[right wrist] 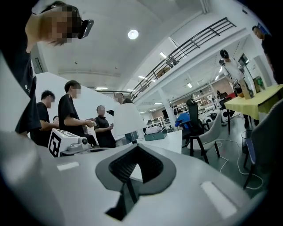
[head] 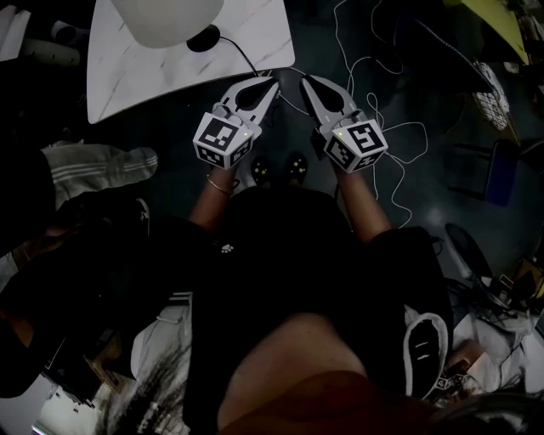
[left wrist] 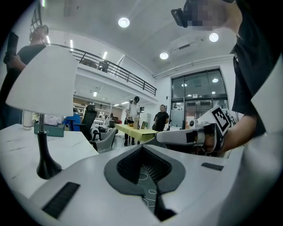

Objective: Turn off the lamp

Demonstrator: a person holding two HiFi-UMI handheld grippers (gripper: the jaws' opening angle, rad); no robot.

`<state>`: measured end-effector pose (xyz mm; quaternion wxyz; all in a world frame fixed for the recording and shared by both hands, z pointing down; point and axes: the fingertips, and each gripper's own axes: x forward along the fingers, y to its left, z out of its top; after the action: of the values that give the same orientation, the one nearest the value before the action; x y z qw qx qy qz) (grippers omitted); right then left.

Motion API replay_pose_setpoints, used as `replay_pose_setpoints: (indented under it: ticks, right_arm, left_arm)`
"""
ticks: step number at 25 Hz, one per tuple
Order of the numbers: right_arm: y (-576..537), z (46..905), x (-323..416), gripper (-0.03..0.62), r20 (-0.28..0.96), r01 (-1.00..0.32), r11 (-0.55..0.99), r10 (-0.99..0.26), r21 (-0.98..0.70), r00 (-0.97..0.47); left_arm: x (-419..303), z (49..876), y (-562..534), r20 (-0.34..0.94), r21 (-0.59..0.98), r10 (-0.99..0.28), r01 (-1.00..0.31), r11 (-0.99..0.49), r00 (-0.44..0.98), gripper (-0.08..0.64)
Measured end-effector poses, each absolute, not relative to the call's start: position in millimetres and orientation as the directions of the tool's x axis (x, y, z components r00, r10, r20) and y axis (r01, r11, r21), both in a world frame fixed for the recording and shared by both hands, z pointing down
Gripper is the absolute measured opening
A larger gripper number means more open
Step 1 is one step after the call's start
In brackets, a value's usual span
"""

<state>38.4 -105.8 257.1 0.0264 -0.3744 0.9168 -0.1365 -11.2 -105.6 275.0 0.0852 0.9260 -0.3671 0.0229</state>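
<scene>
The lamp stands on a white marble-look table [head: 127, 76], with its white shade [head: 166, 17] at the top edge of the head view and its black base [head: 202, 38] beside it. A black cord [head: 246, 58] runs from the base off the table's near edge. My left gripper [head: 271, 82] and right gripper [head: 307, 80] hover side by side just short of that edge, both shut and empty. The left gripper view has the shade [left wrist: 44, 79] and the black stem [left wrist: 42, 150] at the left, beyond the shut tips [left wrist: 141, 148]. Past the shut tips [right wrist: 138, 148] in the right gripper view, the shade [right wrist: 126, 121] shows straight ahead.
Thin white cables [head: 374, 76] loop over the dark floor right of the table. A yellow table [left wrist: 132, 130] and office chairs [right wrist: 208, 132] stand further off. Several people stand behind the lamp table [right wrist: 73, 114]. Bags and clutter lie around the person's feet [head: 93, 170].
</scene>
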Motion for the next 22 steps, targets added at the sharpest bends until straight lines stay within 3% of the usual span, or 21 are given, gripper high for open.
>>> replay_pose_setpoints:
  ticks: [22]
  right_arm:
    - [-108,226,48,0.000,-0.014,-0.641,0.735,-0.659,-0.222,-0.752]
  left_arm:
    - [12,248,-121,0.097,0.128,-0.631,-0.639,-0.759,0.770,0.006]
